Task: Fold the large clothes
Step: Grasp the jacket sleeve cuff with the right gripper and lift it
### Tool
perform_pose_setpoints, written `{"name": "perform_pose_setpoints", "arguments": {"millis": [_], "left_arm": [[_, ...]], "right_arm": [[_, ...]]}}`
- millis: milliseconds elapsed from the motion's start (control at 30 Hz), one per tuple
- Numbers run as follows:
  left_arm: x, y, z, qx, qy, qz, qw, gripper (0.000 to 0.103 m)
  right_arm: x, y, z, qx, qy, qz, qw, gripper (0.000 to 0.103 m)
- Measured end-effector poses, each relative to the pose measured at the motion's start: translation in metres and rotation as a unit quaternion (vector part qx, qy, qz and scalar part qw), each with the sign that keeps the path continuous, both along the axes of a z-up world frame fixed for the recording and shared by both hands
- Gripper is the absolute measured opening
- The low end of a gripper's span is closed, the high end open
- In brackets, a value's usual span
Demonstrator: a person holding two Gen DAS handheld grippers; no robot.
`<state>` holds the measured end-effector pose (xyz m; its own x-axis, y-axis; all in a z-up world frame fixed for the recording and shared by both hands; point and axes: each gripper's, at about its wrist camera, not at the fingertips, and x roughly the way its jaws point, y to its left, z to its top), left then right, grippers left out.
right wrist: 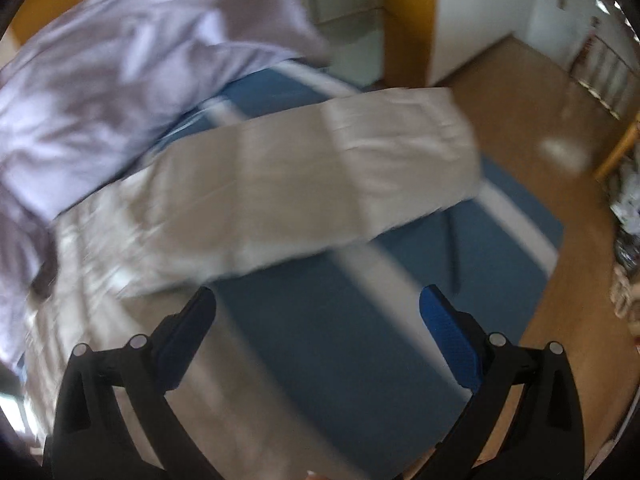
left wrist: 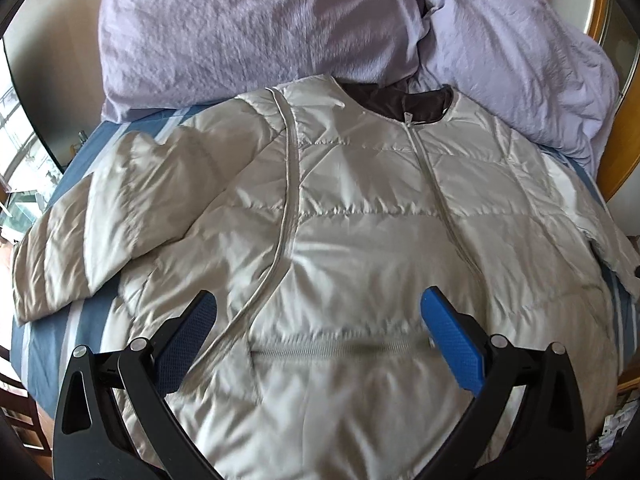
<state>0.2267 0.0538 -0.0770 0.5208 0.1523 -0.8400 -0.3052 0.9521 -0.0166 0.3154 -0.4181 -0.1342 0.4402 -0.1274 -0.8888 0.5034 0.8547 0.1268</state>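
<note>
As seen from the left wrist: cream quilted down jacket (left wrist: 360, 216), zipped, spread front-up on the blue striped bed (left wrist: 44, 344) below lilac pillows (left wrist: 256, 28); left tongs (left wrist: 318, 312) spread, empty, above its hem. Right wrist, blurred: outstretched sleeve (right wrist: 320, 172) lying across the bed; right tongs (right wrist: 318, 312) spread, empty. Likely light, puffy, slippery; best pinched at cuff or shoulder seam.

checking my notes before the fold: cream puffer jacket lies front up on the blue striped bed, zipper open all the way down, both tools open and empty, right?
Not quite: the left wrist view shows the zipper closed up to the neckline. The rest holds: the cream jacket lies front up on the blue striped bed, and the left tool and right tool are open and empty.
</note>
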Motion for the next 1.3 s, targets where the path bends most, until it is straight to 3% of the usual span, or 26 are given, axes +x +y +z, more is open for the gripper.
{"name": "perform_pose_setpoints", "arguments": {"millis": [100, 233, 533, 633, 767, 1033, 1133, 1300], "left_arm": [[0.014, 0.002, -0.017, 0.002, 0.013, 0.004, 0.9999, 0.102], [0.023, 0.004, -0.035, -0.003, 0.021, 0.007, 0.9997, 0.102], [0.027, -0.001, -0.050, 0.017, 0.002, 0.008, 0.9998, 0.102], [0.027, -0.001, -0.053, 0.020, -0.002, 0.008, 0.9998, 0.102], [0.028, 0.000, -0.054, 0.023, -0.004, 0.009, 0.9997, 0.102], [0.028, 0.000, -0.054, 0.025, -0.005, 0.009, 0.9996, 0.102], [0.028, 0.002, -0.054, 0.020, -0.006, 0.009, 0.9997, 0.102], [0.027, 0.004, -0.054, 0.012, -0.009, 0.009, 0.9999, 0.102]], "right_arm": [[0.008, -0.036, -0.007, -0.020, 0.006, -0.041, 0.999, 0.101], [0.015, -0.084, -0.017, -0.037, 0.020, -0.102, 0.994, 0.091], [0.027, -0.135, -0.032, -0.057, 0.035, -0.167, 0.984, 0.083], [0.031, -0.148, -0.040, -0.040, 0.035, -0.185, 0.981, 0.082], [0.035, -0.151, -0.049, -0.018, 0.036, -0.176, 0.984, 0.069], [0.038, -0.128, -0.048, -0.009, 0.021, -0.136, 0.990, 0.022], [0.041, -0.117, -0.036, -0.030, 0.015, -0.124, 0.992, 0.015], [0.047, -0.087, 0.004, -0.055, -0.042, -0.086, 0.994, 0.014]]}}
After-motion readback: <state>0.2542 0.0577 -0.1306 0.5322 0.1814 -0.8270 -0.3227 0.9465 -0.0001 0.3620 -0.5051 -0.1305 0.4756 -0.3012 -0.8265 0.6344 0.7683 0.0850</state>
